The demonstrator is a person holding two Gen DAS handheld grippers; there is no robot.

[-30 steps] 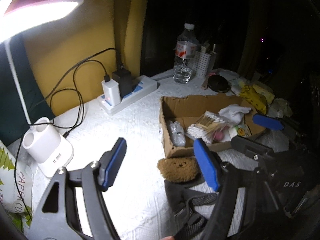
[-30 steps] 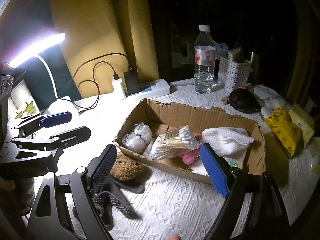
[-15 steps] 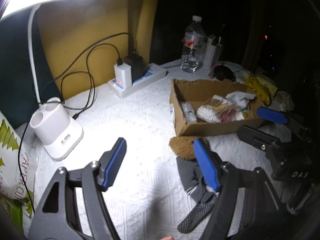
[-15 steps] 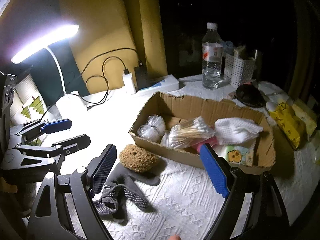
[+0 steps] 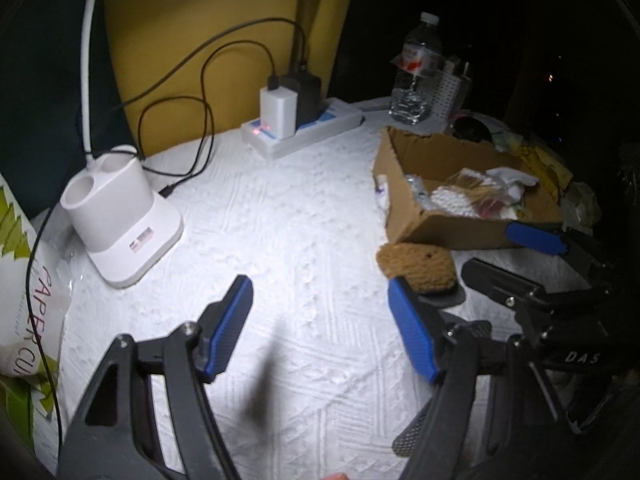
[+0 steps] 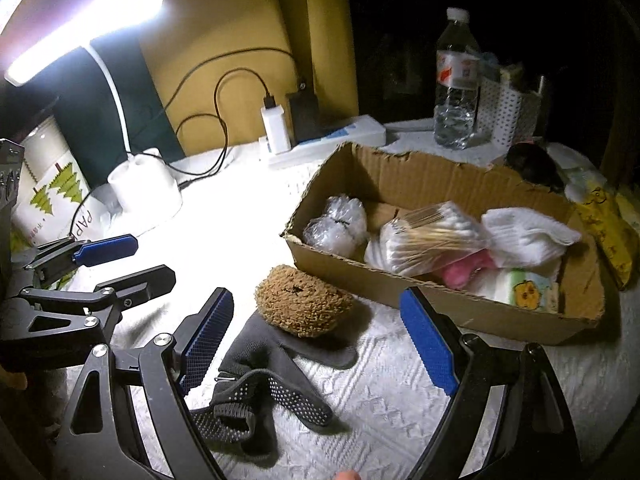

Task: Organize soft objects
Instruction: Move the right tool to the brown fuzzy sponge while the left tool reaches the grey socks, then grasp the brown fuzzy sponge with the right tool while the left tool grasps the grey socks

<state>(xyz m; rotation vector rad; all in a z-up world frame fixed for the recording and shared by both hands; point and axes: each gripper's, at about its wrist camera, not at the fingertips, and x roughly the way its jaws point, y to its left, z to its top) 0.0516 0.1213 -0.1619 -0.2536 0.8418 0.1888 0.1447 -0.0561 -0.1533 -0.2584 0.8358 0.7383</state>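
A brown fuzzy pad (image 6: 304, 306) lies on the white cloth just in front of a cardboard box (image 6: 440, 308); it also shows in the left wrist view (image 5: 416, 266). Dark grey grip socks (image 6: 264, 388) lie under and in front of it. The box (image 5: 448, 232) holds wrapped bundles, cotton swabs (image 6: 424, 236), a white cloth (image 6: 524, 236) and a pink item. My right gripper (image 6: 316, 340) is open and empty, just above the socks and pad. My left gripper (image 5: 320, 328) is open and empty over bare cloth, left of the pad.
A white lamp base (image 5: 116, 220) and a power strip with chargers (image 5: 304, 128) stand at the back left. A water bottle (image 6: 456, 80) and a white perforated basket (image 6: 504, 116) stand behind the box. A yellow packet (image 6: 604, 216) lies right of the box.
Both grippers have pulled back from the box and risen, so the pad and socks show more fully. Both stay open and empty. Nothing on the table has moved.
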